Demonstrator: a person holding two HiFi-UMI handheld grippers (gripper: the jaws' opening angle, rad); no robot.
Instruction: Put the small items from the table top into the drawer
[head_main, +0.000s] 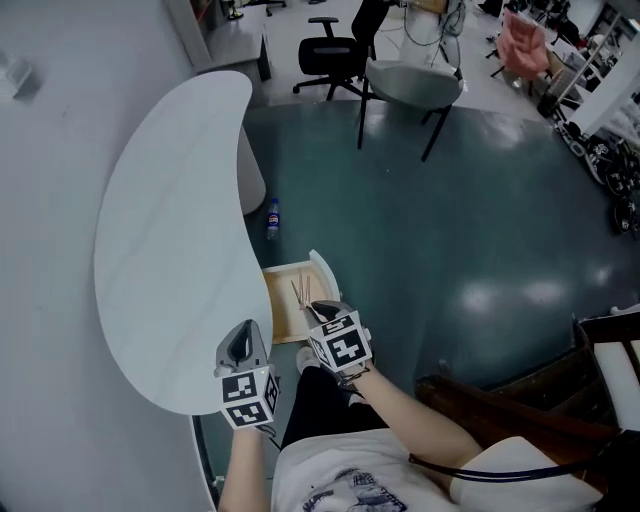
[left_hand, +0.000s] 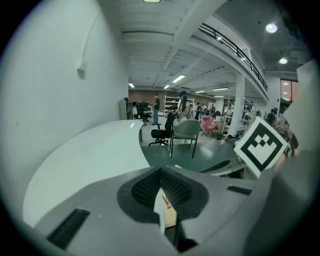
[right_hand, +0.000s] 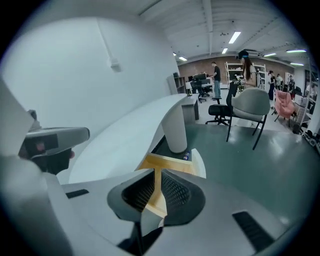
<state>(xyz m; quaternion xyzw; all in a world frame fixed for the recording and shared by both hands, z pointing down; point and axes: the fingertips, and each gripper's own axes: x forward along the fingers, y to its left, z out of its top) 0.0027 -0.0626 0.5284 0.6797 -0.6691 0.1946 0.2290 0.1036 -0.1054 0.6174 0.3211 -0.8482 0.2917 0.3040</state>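
The person stands at the near end of the curved white table (head_main: 170, 250), a gripper in each hand, both held above the table's edge and tilted downward. The left gripper (head_main: 243, 340) hangs over the table's near tip; its jaws stand only narrowly apart, with nothing between them, just a sliver of the drawer showing through the gap. The right gripper (head_main: 325, 311) is just beside it, over the near corner of the open drawer (head_main: 326, 270), and its jaws too are a narrow slit, empty, with the pale wood of the drawer visible beyond. The drawer is pulled out from under the table, and a few thin, stick-like small items (head_main: 300, 291) lie on its wooden floor, towards the front. A small bottle (head_main: 273, 216) stands on the green floor by the table's white leg (head_main: 252, 175), and further off are a grey chair (head_main: 412, 85) and a black office chair (head_main: 332, 52).
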